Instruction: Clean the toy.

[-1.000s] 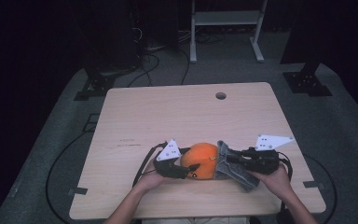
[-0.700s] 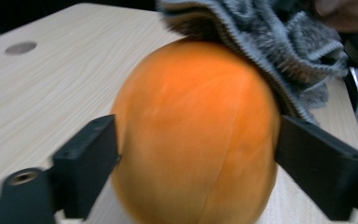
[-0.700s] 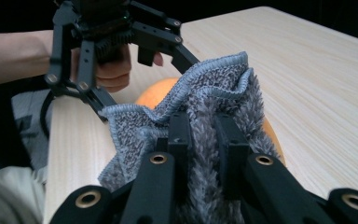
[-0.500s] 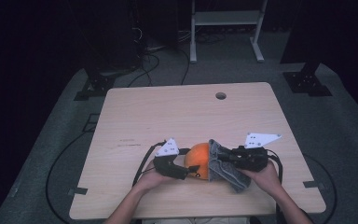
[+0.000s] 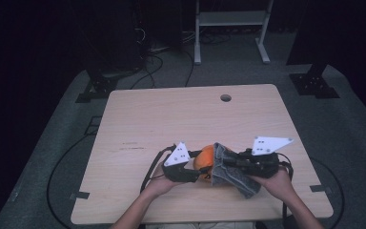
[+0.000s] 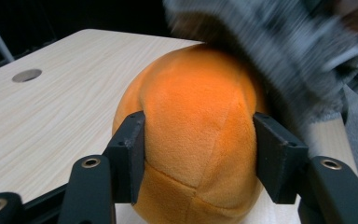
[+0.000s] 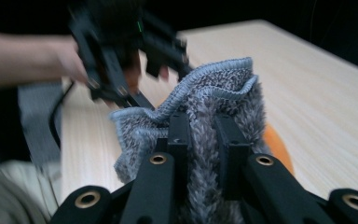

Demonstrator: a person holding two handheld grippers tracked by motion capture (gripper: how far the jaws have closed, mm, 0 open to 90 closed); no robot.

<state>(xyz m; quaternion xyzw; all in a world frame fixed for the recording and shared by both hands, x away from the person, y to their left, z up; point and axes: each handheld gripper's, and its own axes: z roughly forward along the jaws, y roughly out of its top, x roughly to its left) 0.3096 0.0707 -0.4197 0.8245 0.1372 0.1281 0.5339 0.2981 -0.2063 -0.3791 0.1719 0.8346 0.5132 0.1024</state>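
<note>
Two grippers meet low and centre in the high view, near the front edge of the pale wooden table (image 5: 171, 119). Left gripper (image 5: 187, 171), at lower left of centre, has its jaws either side of a round orange plush ball (image 5: 204, 160); in the left gripper view the ball (image 6: 200, 140) sits mid-frame with the black pads (image 6: 131, 154) pressed into its flanks. These jaws have just been closing, ball between them.

Right gripper (image 5: 226, 167), lower right of centre, pinches a grey fuzzy knit cloth (image 5: 233, 174). In the right gripper view the jaws stand close together at bottom centre, clamped on a fold of the cloth (image 7: 214, 107), whose hemmed edge rises above the fingertips (image 7: 179, 128). Cloth drapes against the right side of the ball, touching it; a sliver of orange shows at right of the cloth in that view. In the left gripper view the cloth (image 6: 279, 51) is blurred at upper right, over the ball's top.

Round cable hole (image 5: 226, 98) sits in the table at upper centre.
</note>
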